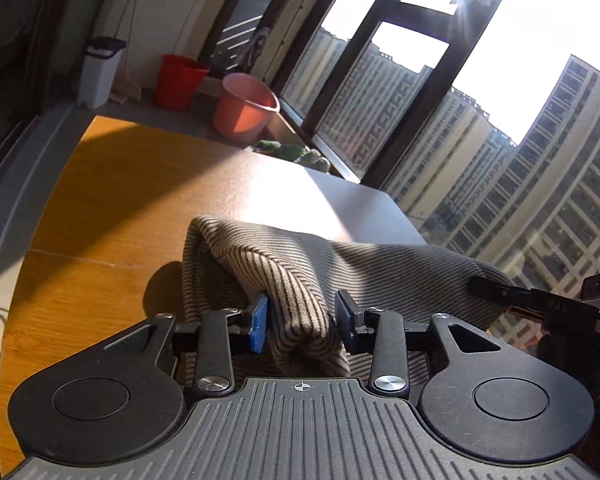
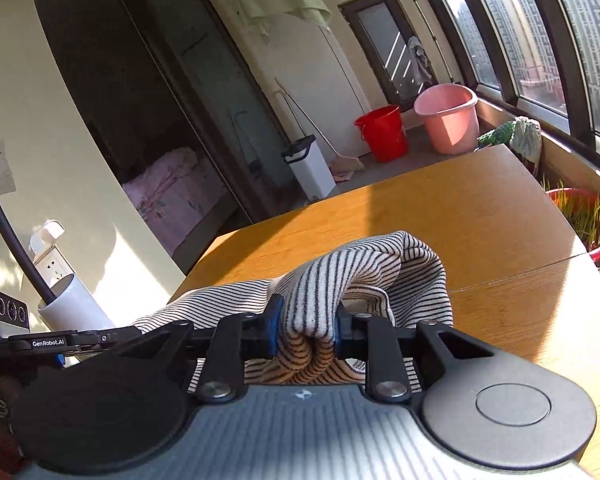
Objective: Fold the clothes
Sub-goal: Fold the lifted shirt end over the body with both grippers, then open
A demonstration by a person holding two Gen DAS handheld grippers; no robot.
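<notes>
A beige garment with thin dark stripes (image 1: 300, 256) hangs bunched between both grippers above a wooden table (image 1: 100, 200). In the left wrist view my left gripper (image 1: 302, 320) is shut on a fold of it, the blue pads pressing either side. The other gripper's black body (image 1: 540, 304) shows at the right edge, at the cloth's far end. In the right wrist view my right gripper (image 2: 307, 330) is shut on a thick bunch of the striped garment (image 2: 380, 264), which drapes over the fingers above the table (image 2: 480, 208). The left gripper's body (image 2: 40, 340) shows at the left.
A pink bucket (image 1: 246, 108), a red bucket (image 1: 178, 82) and a white bin (image 1: 100, 72) stand on the floor beyond the table. Potted plants (image 1: 296, 152) line the window sill. A red basin of greenery (image 2: 588, 220) sits by the table's window side.
</notes>
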